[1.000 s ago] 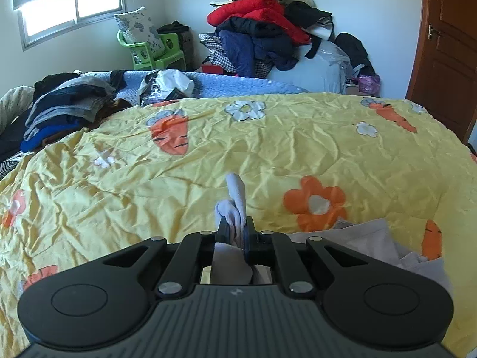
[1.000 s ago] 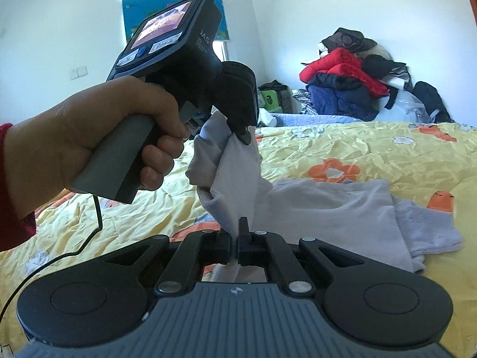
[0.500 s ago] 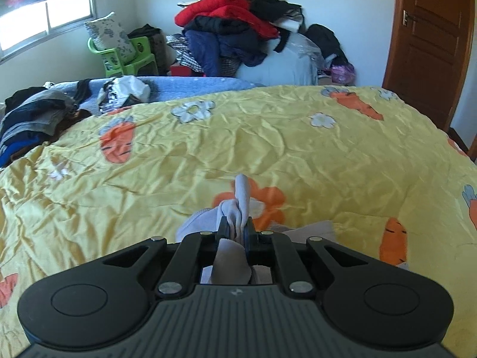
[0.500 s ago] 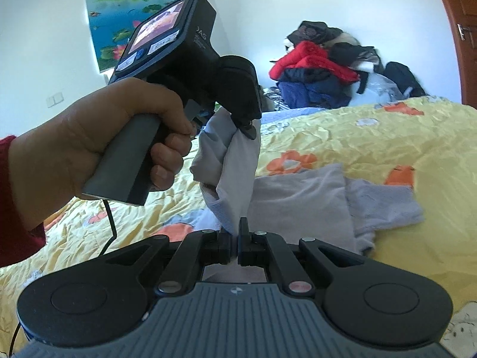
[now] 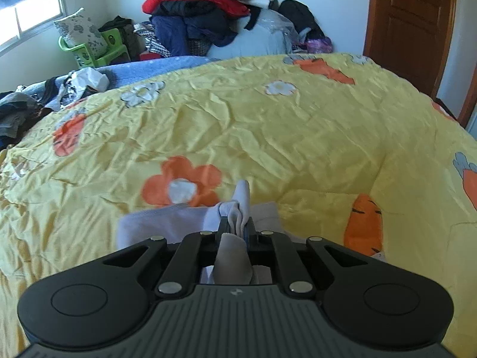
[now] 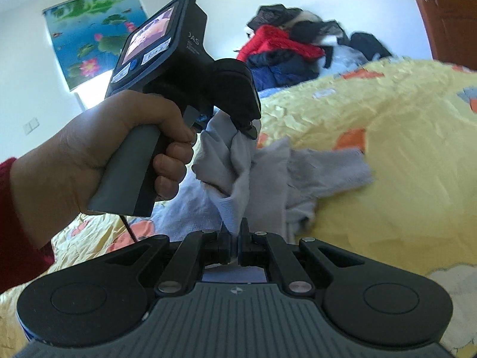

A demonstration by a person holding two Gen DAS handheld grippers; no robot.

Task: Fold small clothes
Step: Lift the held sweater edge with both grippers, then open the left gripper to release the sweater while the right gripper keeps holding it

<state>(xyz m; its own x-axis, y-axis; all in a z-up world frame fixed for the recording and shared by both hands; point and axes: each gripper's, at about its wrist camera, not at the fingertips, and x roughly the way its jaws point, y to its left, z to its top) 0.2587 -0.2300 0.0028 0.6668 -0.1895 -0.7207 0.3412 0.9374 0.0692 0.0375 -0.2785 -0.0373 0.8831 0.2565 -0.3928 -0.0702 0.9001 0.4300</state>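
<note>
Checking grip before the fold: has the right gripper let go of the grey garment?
No, the right gripper is shut on an edge of the grey garment, whose cloth runs up from between its closed jaws.

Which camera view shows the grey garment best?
The right wrist view. There the grey garment shows its bunched part held up and its flat part spread over the yellow bedspread, though blurred. In the left wrist view only a fold above the jaws and a strip behind them show; the gripper body hides the rest.

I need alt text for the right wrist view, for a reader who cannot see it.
Two black tongs, right and left, pinch a pale grey knitted garment above a yellow flower-print bedsheet. A hand in a red sleeve holds the left one.
</note>
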